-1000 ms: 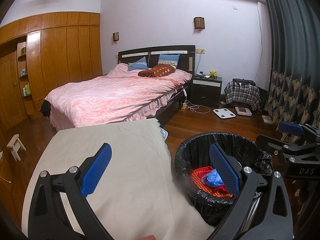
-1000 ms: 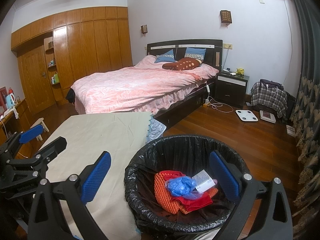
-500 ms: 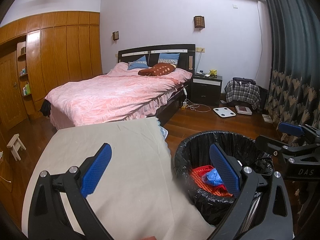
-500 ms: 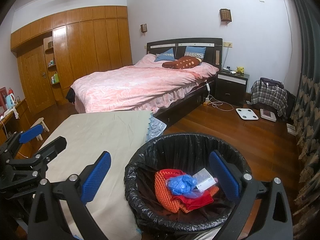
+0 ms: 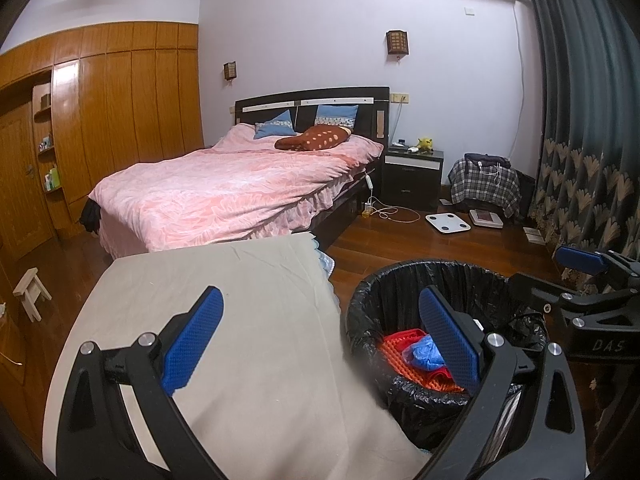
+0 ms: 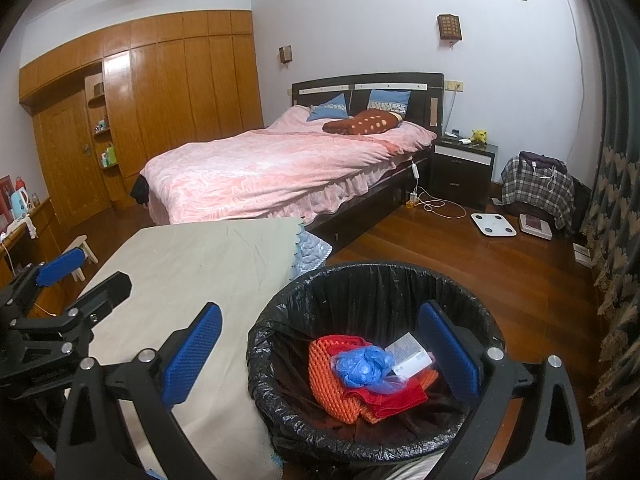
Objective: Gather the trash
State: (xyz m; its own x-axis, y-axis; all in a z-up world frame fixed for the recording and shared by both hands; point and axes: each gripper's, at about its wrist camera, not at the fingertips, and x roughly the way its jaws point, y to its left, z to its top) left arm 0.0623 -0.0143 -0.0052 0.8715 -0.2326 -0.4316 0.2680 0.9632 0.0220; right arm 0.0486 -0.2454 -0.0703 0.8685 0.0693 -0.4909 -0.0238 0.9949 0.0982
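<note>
A trash bin with a black liner (image 6: 360,292) stands to the right of a table under a beige cloth (image 6: 192,264). In the bin lie an orange foam net (image 6: 332,376), a red cloth (image 6: 396,398), a crumpled blue bag (image 6: 362,364) and a small white box (image 6: 408,354). My right gripper (image 6: 320,352) is open and empty above the bin's near rim. My left gripper (image 5: 320,336) is open and empty over the table's right edge; the bin (image 5: 400,284) and the trash (image 5: 404,354) show to its right. Each gripper shows at the edge of the other's view.
A bed with a pink cover (image 6: 280,168) stands beyond the table. A dark nightstand (image 6: 462,170), a white scale (image 6: 494,224) and a plaid-covered bundle (image 6: 538,190) are on the wooden floor at the right. Curtains (image 6: 616,200) hang far right. A small stool (image 6: 82,254) stands left.
Both views have tilted up very slightly. The grippers stay open and the trash in the bin has not moved.
</note>
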